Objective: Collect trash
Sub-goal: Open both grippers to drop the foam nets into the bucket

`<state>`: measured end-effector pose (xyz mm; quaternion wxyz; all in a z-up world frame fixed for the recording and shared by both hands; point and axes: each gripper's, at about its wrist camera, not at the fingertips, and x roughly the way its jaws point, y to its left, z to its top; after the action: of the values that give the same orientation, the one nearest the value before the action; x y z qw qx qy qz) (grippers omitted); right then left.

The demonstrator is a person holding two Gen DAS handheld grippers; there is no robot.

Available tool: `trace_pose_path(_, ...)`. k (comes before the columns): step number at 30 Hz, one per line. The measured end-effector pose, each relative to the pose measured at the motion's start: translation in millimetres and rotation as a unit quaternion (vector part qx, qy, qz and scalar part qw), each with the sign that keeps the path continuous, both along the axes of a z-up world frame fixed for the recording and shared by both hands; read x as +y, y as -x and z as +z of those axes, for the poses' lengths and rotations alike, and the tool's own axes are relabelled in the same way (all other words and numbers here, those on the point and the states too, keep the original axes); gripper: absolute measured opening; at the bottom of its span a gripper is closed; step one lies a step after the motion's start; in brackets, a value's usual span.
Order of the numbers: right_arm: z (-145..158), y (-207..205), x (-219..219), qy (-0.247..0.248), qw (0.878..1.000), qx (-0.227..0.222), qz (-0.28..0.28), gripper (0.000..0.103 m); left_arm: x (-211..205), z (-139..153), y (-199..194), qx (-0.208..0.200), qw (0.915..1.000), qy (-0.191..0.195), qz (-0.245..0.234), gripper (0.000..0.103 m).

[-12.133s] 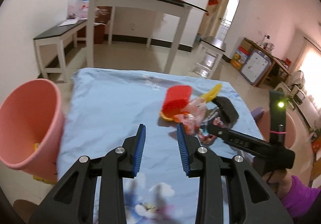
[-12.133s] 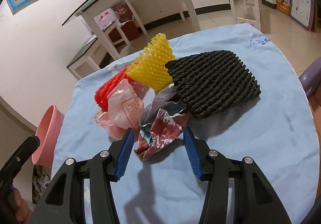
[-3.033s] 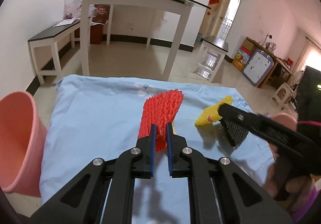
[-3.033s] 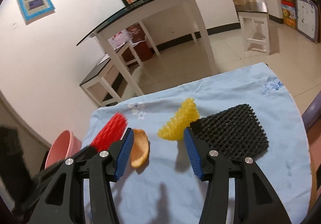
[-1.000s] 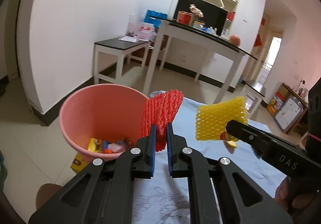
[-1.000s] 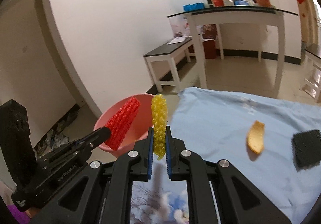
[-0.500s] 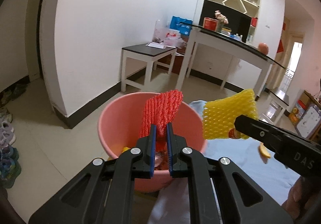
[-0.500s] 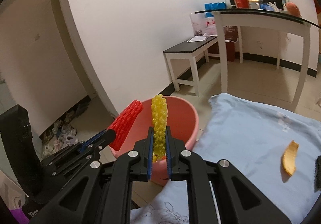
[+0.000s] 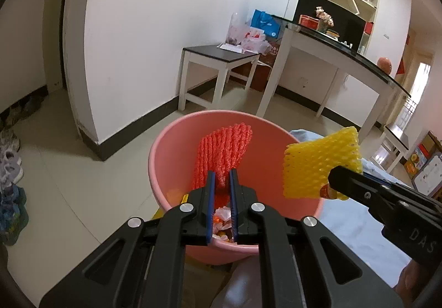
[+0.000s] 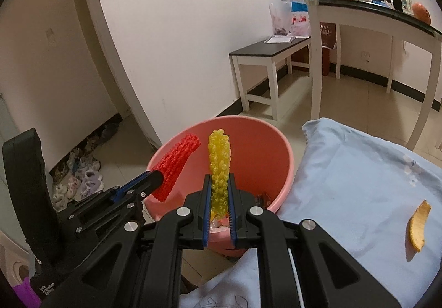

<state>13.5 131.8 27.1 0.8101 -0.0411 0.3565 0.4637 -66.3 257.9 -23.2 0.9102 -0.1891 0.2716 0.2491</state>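
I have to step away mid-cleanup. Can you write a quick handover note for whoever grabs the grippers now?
Left gripper: shut on the red foam net, over the pink bucket.
Right gripper: shut on the yellow foam net, also over the bucket.
Done: some trash already lies in the bucket.
Left: release both nets into the bucket, then fetch the orange peel from the blue cloth.
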Motion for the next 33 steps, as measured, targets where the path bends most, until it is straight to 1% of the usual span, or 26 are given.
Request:
trace_pose_path(2, -3, -1, 3, 0.004, 1.0, 0.0, -0.001, 0.01, 4, -4, -1, 0.001, 0.9999, 0.01, 0.001, 0.009)
trace_pose_path(8, -11, -6, 11, 0.013, 1.0, 0.004, -0.003, 0.01, 14, -13, 0, 0.004, 0.9997, 0.022, 0.003, 0.01)
trace_pose_path(11, -15, -7, 14, 0.016, 1.0, 0.005, -0.001, 0.01, 19, -14, -1, 0.012, 0.9994, 0.032, 0.009, 0.012)
trace_pose_path(12, -15, -7, 15, 0.017, 1.0, 0.005, -0.001, 0.01, 21, -16, -1, 0.016, 0.9991, 0.038, 0.011, 0.014)
trace_pose_path(14, -15, -6, 16, 0.017, 1.0, 0.005, -0.001, 0.01, 24, -19, 0, 0.02, 0.9986, 0.048, 0.013, 0.022)
trace_pose_path(15, -15, -6, 17, 0.017, 1.0, 0.005, -0.001, 0.01, 26, -20, 1, 0.02, 0.9983, 0.053, 0.014, 0.029)
trace_pose_path(19, -17, -6, 18, 0.017, 1.0, 0.009, -0.001, 0.012, 26, -19, 4, 0.015, 0.9984, 0.053, 0.008, 0.036)
trace_pose_path(20, -18, -7, 18, 0.016, 1.0, 0.01, -0.001, 0.013, 26, -18, 4, 0.014, 0.9985, 0.053, 0.008, 0.036)
trace_pose_path(21, -19, -8, 19, 0.015, 1.0, 0.011, -0.001, 0.017, 26, -17, 5, 0.013, 0.9984, 0.054, 0.008, 0.036)
trace_pose_path(23, -19, -8, 17, 0.011, 1.0, 0.012, 0.0, 0.026, 25, -16, 6, 0.012, 0.9983, 0.057, 0.007, 0.037)
trace_pose_path(24, -18, -8, 16, 0.008, 1.0, 0.011, 0.0, 0.033, 25, -16, 6, 0.012, 0.9982, 0.058, 0.008, 0.037)
trace_pose_path(25, -19, -8, 15, 0.006, 1.0, 0.01, 0.0, 0.034, 25, -16, 6, 0.013, 0.9982, 0.059, 0.007, 0.037)
trace_pose_path(30, -15, -6, 6, 0.002, 1.0, 0.005, -0.003, 0.034, 21, -12, 10, 0.008, 0.998, 0.063, 0.002, 0.037)
trace_pose_path(33, -14, -5, -3, 0.001, 1.0, 0.007, -0.007, 0.035, 18, -9, 12, 0.0, 0.9974, 0.072, -0.004, 0.037)
